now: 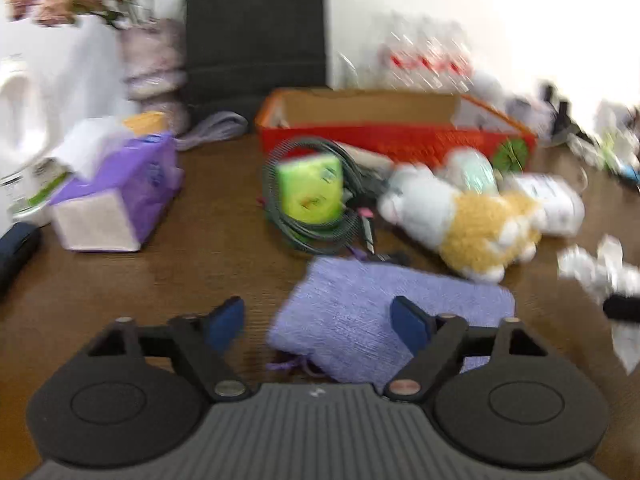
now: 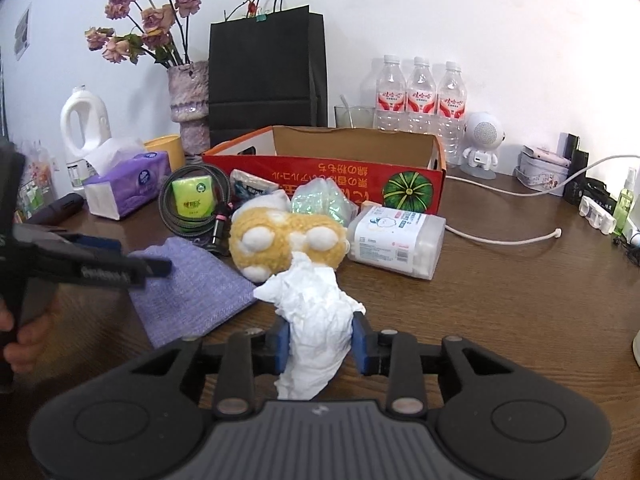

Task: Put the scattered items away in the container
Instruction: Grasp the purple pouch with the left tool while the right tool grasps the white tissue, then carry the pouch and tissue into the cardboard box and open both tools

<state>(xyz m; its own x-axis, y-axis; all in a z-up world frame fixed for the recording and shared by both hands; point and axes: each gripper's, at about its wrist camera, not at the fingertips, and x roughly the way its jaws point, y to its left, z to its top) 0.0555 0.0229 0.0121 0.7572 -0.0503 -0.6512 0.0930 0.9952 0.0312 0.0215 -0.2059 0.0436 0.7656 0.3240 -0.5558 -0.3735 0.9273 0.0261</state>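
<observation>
Tidying barely begun, box apparently empty

Nearest, the right gripper has its fingers clamped on a crumpled white tissue, lifted just above the table. The left gripper hovers with fingers wide apart over a purple cloth, not touching it. Farther out, a plush toy, a wipes pack, a green tissue packet inside a coiled cable, and small packets lie loose. Farthest, the red cardboard box shows only bare inner walls; its floor is hidden.
</observation>
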